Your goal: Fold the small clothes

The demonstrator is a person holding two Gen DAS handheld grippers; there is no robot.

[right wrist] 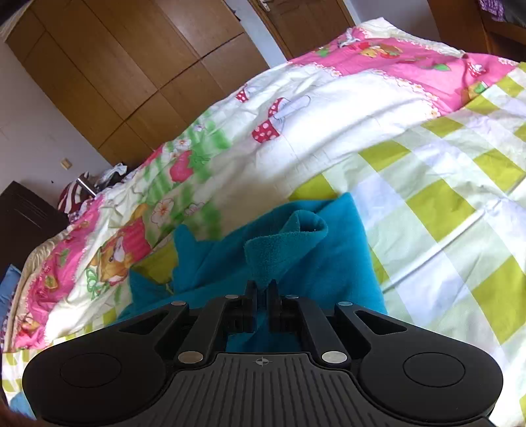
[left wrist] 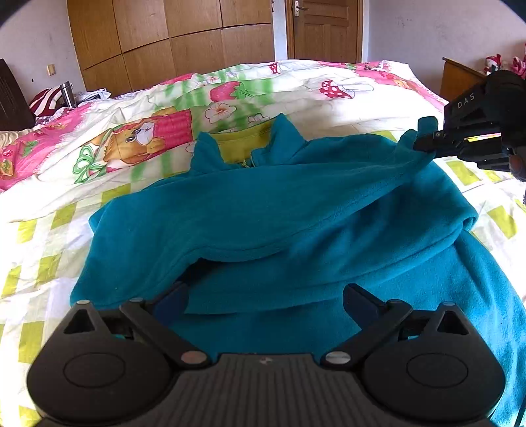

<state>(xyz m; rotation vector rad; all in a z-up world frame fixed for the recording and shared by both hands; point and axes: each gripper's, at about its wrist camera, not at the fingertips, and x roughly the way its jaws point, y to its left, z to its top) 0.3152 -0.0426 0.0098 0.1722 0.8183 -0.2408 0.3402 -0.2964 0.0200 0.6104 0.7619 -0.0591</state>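
Teal fleece, one small garment (left wrist: 296,210), zip neck with yellow-green lining, lying on a bed.

Right tongs (right wrist: 262,289): drawn narrow, pinching a cuff or sleeve end of the fleece, which stands up in a curl just beyond the tips. In the left wrist view the sleeve runs taut from the tongs across the garment's chest, raised off the rest of the cloth.

Left tongs (left wrist: 264,295): spread wide, gripping nothing, low over the near hem; one finger (left wrist: 171,300) sits at the edge of a turned-over layer, contact cannot be told.

Progress, as judged: early to middle. One sleeve appears laid across the body; the near part shows one overlapping layer. Left to do: set the held sleeve down, fold hem toward collar, square up.

Surroundings: patterned quilt (left wrist: 328,88), strawberries and yellow-green checks; wooden wardrobe (left wrist: 171,36) and door (left wrist: 325,29) beyond.
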